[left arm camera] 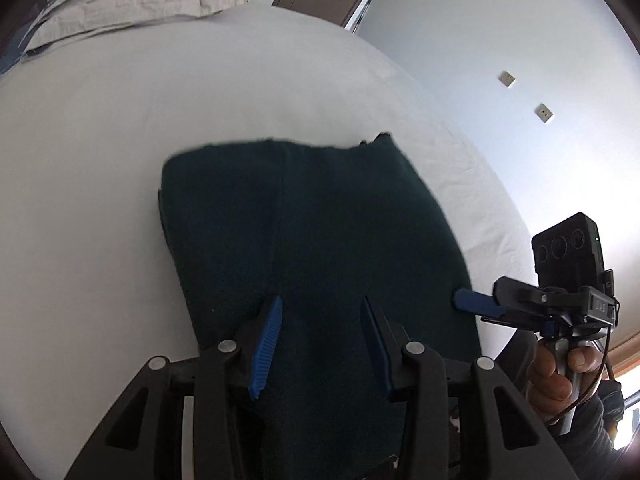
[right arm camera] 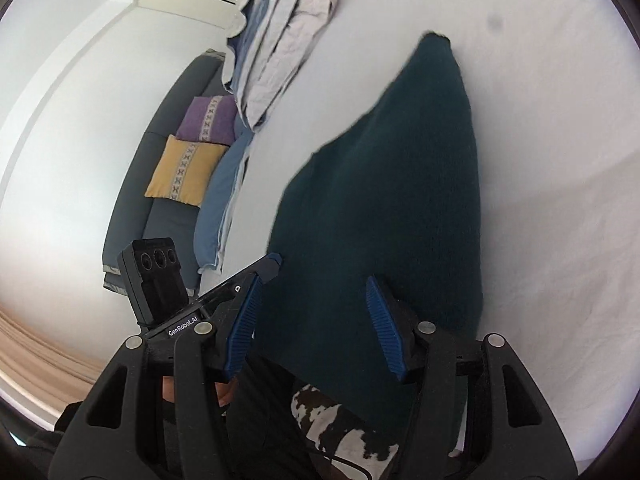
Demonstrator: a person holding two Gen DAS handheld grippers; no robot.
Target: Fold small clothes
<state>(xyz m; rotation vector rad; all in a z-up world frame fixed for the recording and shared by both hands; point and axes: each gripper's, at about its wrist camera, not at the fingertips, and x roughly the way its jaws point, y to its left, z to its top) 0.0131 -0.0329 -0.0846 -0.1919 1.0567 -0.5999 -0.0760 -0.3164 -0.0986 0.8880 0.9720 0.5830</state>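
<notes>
Two hand-held grippers over a dark teal knitted garment (left arm camera: 312, 232), which lies flat, apparently already folded into a rough rectangle, on a white bed sheet (left arm camera: 100, 160), its near end running toward the operator and out of view beneath the tools. The left gripper (left arm camera: 320, 344) hovers above the garment's near portion with its blue ribbed fingers (left arm camera: 266, 348) spread apart and nothing between them. The right gripper (right arm camera: 316, 328) likewise stands with its fingers parted and empty over the garment's near right side; seen from the left wrist view, one blue fingertip (left arm camera: 476, 302) reaches to the cloth's right edge, though contact cannot be confirmed. A stack of folded pale grey and blue bedding (right arm camera: 280, 40) rests at the far end of the bed, well apart from the garment, and a purple cushion (right arm camera: 208, 120) and a yellow cushion (right arm camera: 184, 170) lie on a dark sofa beyond. Likely risks from this position: a grasp closing on only the top layer would peel the fold open rather than carry it; a grasp taken too deep could pinch the sheet along with the knit and drag it; uneven lifting by the two grippers would skew the edges, and the soft, thick knit may slump or slip from the narrow fingers when raised.
</notes>
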